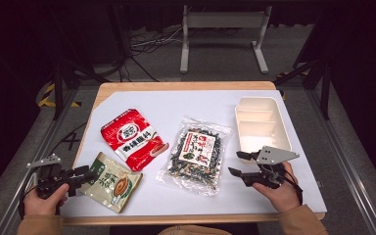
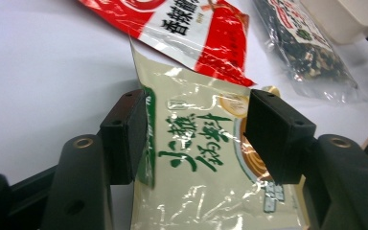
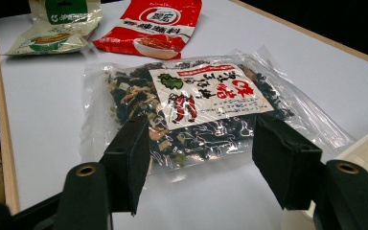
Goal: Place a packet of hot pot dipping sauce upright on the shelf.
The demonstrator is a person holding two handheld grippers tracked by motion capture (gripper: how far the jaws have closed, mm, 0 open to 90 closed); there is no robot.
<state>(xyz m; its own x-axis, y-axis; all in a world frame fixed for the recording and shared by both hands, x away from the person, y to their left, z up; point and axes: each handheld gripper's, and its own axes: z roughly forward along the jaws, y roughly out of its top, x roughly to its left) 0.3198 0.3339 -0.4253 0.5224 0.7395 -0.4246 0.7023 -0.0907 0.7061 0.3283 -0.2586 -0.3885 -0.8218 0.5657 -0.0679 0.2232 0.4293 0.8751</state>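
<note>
The cream sauce packet (image 1: pixel 110 182) is seen low and left of centre in the high view, lying flat on the white table cover (image 1: pixel 176 105). It is straddled by the left gripper (image 1: pixel 85 175), whose jaws stand partly open on either side of it. In the left gripper view the packet (image 2: pixel 199 158) fills the gap between the two black pads (image 2: pixel 124 136); the left pad sits at the packet's green edge and the right pad overlaps its printed face, yet whether the pads press on it cannot be told. The left hand (image 1: pixel 41 198) is found at the lower left corner of the high view.

Just above the packet, with one corner overlapping it, a red seasoning bag (image 1: pixel 132 138) is placed at a slant. To its right, at the middle of the frame, a clear bag of dried seaweed (image 1: pixel 196 154) is laid. A white divided tray (image 1: pixel 262 127) is set at the right.

The right gripper (image 1: pixel 236 164) is held level at the lower right of the high view, beside the seaweed bag, with its jaws spread wide and nothing between them. In the right gripper view the seaweed bag (image 3: pixel 191 110) is seen just beyond the pads (image 3: pixel 132 153).
</note>
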